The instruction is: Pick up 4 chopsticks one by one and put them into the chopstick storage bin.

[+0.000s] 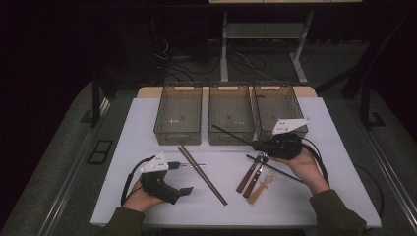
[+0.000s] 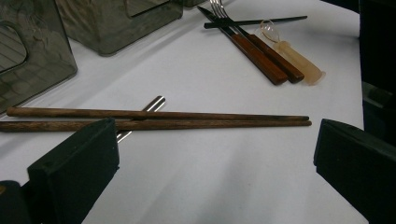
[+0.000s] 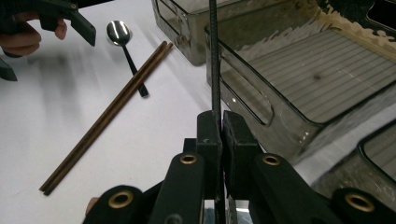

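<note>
White tabletop carries three smoky plastic bins (image 1: pixel 230 120), none showing readable writing. Right gripper (image 3: pixel 219 123) pinches a black chopstick (image 3: pixel 214 56), which juts ahead over the middle bin. Left gripper (image 2: pixel 215 154) gapes wide, brown chopsticks (image 2: pixel 159 119) lying just ahead of it.

The black chopstick (image 3: pixel 214 56) runs off the top edge above the middle bin (image 3: pixel 299 70), its tip unseen

No readable text, label, brand, number or sign appears on anything in these views.
</note>
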`<action>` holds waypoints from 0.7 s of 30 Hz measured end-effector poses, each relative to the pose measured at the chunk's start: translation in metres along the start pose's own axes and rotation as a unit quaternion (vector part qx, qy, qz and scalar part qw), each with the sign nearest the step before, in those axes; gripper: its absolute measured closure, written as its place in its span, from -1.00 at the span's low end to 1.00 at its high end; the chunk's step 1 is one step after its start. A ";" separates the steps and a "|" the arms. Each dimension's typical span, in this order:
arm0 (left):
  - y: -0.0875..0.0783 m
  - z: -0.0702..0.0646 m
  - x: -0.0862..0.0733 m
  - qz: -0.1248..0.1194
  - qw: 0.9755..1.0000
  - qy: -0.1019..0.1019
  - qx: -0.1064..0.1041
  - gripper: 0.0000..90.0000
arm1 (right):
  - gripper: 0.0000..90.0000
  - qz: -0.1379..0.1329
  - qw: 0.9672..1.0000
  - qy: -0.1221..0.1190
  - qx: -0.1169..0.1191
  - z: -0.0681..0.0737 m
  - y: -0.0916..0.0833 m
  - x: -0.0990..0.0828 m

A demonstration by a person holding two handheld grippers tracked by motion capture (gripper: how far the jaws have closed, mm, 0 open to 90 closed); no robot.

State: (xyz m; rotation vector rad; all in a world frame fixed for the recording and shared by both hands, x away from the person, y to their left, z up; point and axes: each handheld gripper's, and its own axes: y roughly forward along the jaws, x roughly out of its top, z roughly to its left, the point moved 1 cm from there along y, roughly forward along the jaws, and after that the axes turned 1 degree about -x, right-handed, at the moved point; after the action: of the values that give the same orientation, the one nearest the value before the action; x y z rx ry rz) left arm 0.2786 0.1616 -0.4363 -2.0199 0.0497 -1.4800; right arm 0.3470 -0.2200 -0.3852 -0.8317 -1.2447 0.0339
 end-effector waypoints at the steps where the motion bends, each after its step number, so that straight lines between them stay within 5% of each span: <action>1: 0.000 0.000 0.000 0.000 1.000 0.000 0.000 -1.00 | 0.91 -0.001 1.000 -0.002 0.000 0.000 0.001 0.001; 21: 0.001 -0.003 0.000 -0.008 1.000 -0.005 -0.002 -1.00 | 0.91 -0.005 1.000 -0.002 0.000 0.008 0.029 0.021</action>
State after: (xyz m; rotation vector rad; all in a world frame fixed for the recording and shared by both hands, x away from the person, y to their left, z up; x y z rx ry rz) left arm 0.2762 0.1588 -0.4360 -2.0353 0.0332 -1.4804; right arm 0.3597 -0.1857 -0.3837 -0.8250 -1.2527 0.0269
